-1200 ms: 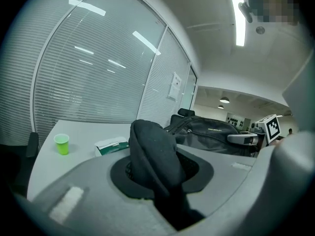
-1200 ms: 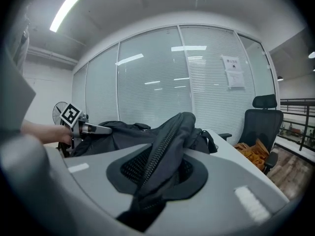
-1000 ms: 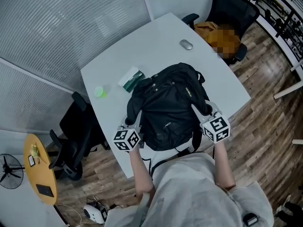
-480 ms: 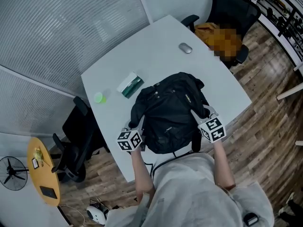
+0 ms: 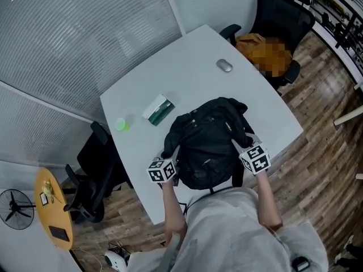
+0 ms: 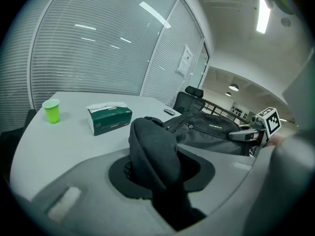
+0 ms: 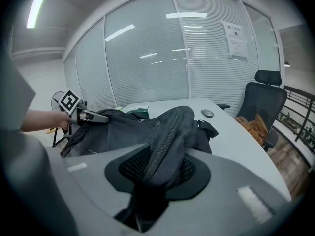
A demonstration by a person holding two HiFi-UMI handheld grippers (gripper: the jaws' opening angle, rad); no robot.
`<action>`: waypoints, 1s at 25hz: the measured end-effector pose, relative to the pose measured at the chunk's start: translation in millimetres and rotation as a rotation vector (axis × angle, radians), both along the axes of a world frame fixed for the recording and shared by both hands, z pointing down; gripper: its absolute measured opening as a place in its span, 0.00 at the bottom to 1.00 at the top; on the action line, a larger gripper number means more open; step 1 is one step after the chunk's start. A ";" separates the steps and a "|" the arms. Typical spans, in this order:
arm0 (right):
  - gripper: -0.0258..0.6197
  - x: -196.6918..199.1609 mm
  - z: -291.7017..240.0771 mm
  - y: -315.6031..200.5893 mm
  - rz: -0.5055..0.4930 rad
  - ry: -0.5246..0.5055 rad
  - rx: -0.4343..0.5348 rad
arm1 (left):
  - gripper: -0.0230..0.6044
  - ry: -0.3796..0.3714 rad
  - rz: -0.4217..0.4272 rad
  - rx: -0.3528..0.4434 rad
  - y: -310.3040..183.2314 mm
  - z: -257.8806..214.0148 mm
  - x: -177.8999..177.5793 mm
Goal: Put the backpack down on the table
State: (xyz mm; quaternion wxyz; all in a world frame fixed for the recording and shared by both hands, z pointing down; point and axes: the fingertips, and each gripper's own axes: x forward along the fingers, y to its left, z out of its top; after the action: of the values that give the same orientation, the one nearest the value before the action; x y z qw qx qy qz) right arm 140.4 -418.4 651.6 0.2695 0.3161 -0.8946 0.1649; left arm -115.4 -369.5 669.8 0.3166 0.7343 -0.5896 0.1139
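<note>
**A:** Where is the black fabric backpack (image 5: 210,143)?

**B:** It is between the two grippers, at the near edge of the white surface (image 5: 187,67). Its body lies flat there. It stretches from the left gripper (image 5: 174,166) across to the right gripper (image 5: 241,149).

**A:** And how do the grippers stand?

**B:** Each has a piece of the backpack in its jaws. In the left gripper view a thick dark fold rises straight out of the gap, with the pads against it on both sides. In the right gripper view a padded strap with a mesh underside arches up from the gap in the same way. Both pairs of jaws are opening, but the fabric sits between them on each side.

**A:** What else is near?

**B:** Ahead of the left gripper, just past the backpack's corner, lies a dark green tissue box (image 5: 158,109) with a white sheet at its top. A bright green plastic cup (image 5: 121,124) stands further out to that gripper's left, well apart from the backpack. Far ahead of the right gripper a small grey computer mouse (image 5: 224,66) lies on the surface. Beyond that a black office chair (image 5: 283,10) holds something orange-brown (image 5: 249,41), partly masked.
</note>
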 end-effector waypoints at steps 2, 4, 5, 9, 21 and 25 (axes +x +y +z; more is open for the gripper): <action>0.21 3.2 5.8 -2.0 0.008 0.013 -0.014 | 0.23 -0.001 0.009 -0.015 -2.3 5.2 2.7; 0.21 5.3 12.1 -2.7 0.015 0.020 -0.028 | 0.24 0.001 0.016 -0.026 -3.5 10.0 3.3; 0.21 5.8 15.3 -3.4 0.018 0.020 -0.035 | 0.25 0.002 0.017 -0.032 -4.0 12.4 2.6; 0.22 7.9 27.2 -6.5 0.027 0.023 -0.065 | 0.27 0.005 0.011 -0.054 -4.9 21.1 0.1; 0.26 15.6 57.9 -11.0 0.070 0.049 -0.137 | 0.34 0.029 -0.024 -0.113 -2.8 48.1 -7.1; 0.29 16.6 71.8 -11.6 0.072 0.096 -0.162 | 0.36 0.019 -0.034 -0.141 -2.3 56.7 -9.0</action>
State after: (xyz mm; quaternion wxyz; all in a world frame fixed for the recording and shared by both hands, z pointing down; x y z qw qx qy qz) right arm 157.1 -430.0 723.4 0.3305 0.3330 -0.8524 0.2310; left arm -124.4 -371.8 726.5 0.3750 0.7011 -0.5895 0.1424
